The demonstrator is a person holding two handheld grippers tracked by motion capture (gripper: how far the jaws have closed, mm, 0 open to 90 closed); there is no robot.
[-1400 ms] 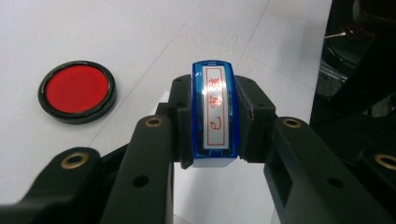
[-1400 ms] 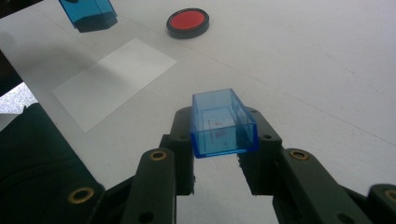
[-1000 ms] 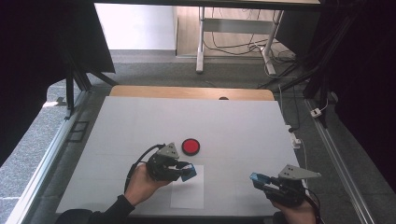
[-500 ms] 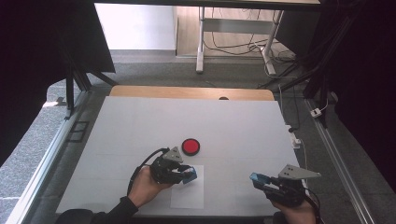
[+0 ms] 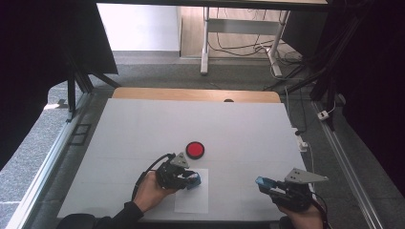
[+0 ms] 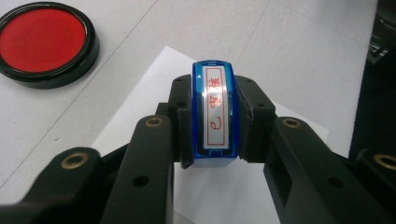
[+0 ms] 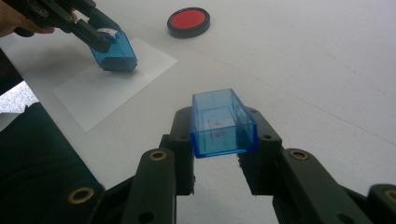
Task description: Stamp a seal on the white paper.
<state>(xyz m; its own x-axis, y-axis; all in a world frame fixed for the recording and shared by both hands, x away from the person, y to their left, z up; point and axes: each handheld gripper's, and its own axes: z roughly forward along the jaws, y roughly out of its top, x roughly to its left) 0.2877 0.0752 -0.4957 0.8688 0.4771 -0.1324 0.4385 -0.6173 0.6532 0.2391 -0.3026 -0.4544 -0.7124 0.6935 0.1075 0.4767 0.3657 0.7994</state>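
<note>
High view: a white bench (image 5: 143, 124) seen from above. The left gripper (image 5: 187, 177), held in a hand (image 5: 152, 190) entering at 6 o'clock, sits left of centre near the front edge, grasping a blue stamp (image 5: 194, 180) that rests on the upper part of a white paper sheet (image 5: 192, 202). A round red ink pad (image 5: 195, 150) in a black rim lies just beyond the gripper, toward 12 o'clock, apart from it. The right gripper (image 5: 265, 185) sits near the front right, at about 3 o'clock from the stamp and well apart, with a small blue stamp cap (image 5: 261, 182) at its tip.

Left gripper view: the two black jaws are clamped on either side of the blue stamp (image 6: 215, 112), pads pressing its flanks. Its top face carries a white label with red characters in a red frame. The paper sheet (image 6: 154, 79) lies under it; the ink pad (image 6: 44, 42) is at 10 o'clock.

Right gripper view: the jaws are closed on the clear blue stamp cap (image 7: 222, 123), its open end facing away. At 11 o'clock, the left gripper (image 7: 100, 39) presses the stamp (image 7: 114, 53) onto the paper sheet (image 7: 102, 91); the ink pad (image 7: 188, 21) is at 12 o'clock.
</note>
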